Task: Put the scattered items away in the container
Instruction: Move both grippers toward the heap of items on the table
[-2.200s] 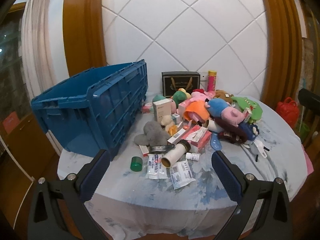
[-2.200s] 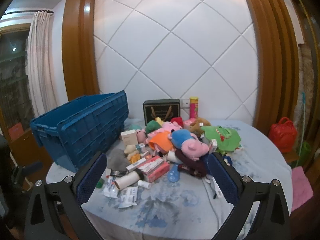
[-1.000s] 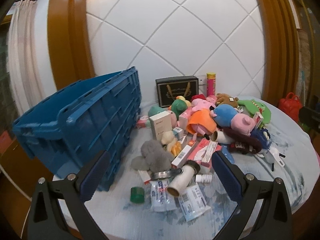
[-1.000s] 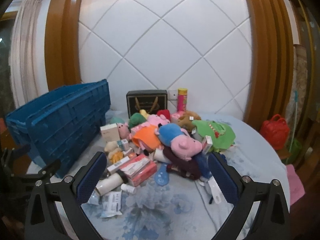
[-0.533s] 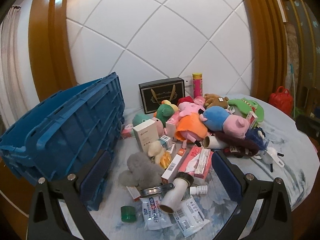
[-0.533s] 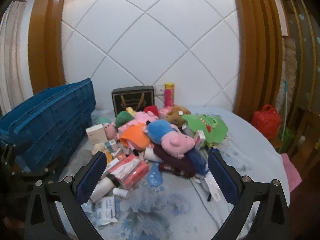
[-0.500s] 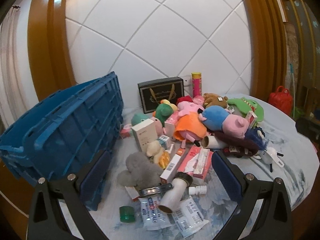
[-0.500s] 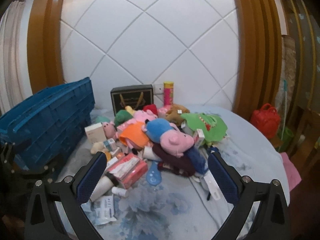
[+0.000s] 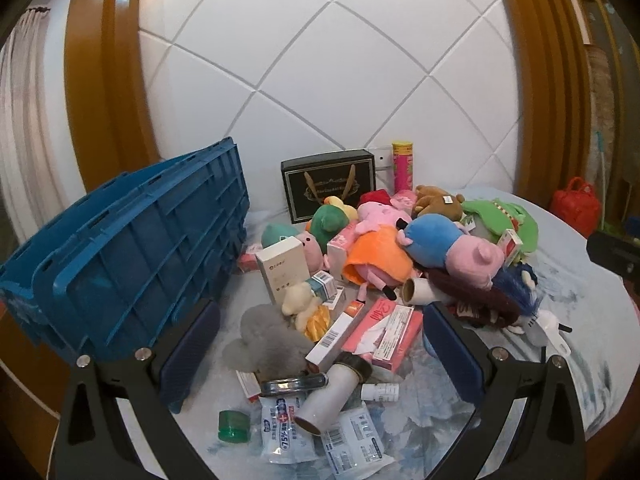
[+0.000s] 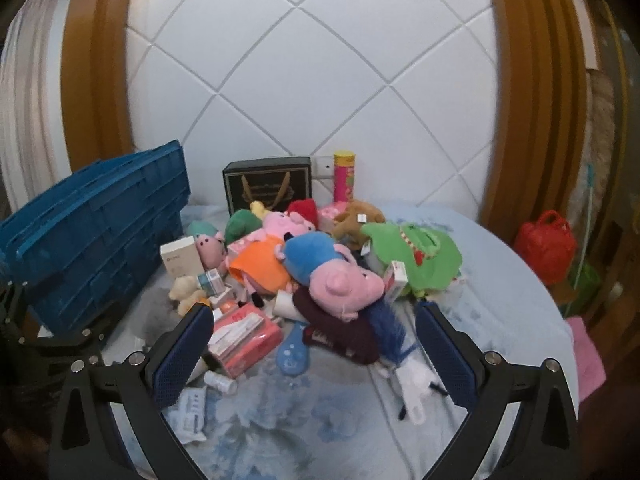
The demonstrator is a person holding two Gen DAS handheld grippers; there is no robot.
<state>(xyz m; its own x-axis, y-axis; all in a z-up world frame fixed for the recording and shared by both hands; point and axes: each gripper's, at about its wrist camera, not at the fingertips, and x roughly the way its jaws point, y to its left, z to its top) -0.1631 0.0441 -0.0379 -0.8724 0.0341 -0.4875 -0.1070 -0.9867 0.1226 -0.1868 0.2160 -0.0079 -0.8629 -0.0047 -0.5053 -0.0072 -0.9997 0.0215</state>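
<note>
Sachets (image 9: 286, 428) of wipes lie nearest the left gripper (image 9: 320, 354), whose jaws stand wide apart and hold nothing. Beside the sachets sit a green cap (image 9: 234, 430), a white tube (image 9: 332, 396) lying on its side, and a small white bottle (image 9: 380, 391). Just beyond are a grey plush (image 9: 268, 340) and a pink box (image 9: 386, 334).

The right gripper (image 10: 314, 354) is likewise spread wide and empty, above a blue hand mirror (image 10: 294, 354) and a bare stretch of tablecloth (image 10: 500, 292) to the right.

The blue crate (image 9: 132, 248) stands at the left, tilted, its ribbed wall facing the clutter; neither view looks into it, so its contents cannot be told. The scattered items all lie on the table outside it.

The left wrist view alone shows the sachets, cap and grey plush clearly; the right wrist view alone shows a white brush (image 10: 414, 388) at the near right and the other gripper's dark frame at the far left edge.

Farther back the pile rises: an orange-dressed pig plush (image 9: 378, 258), a blue-shirted pig plush (image 10: 332, 268), a green dinosaur plush (image 10: 416, 256) and a brown bear (image 10: 358, 216). Against the far wall stand a black gift bag (image 9: 328, 190) and a pink canister (image 9: 402, 166). Beyond the table's right edge, a red bag (image 10: 546, 244).
</note>
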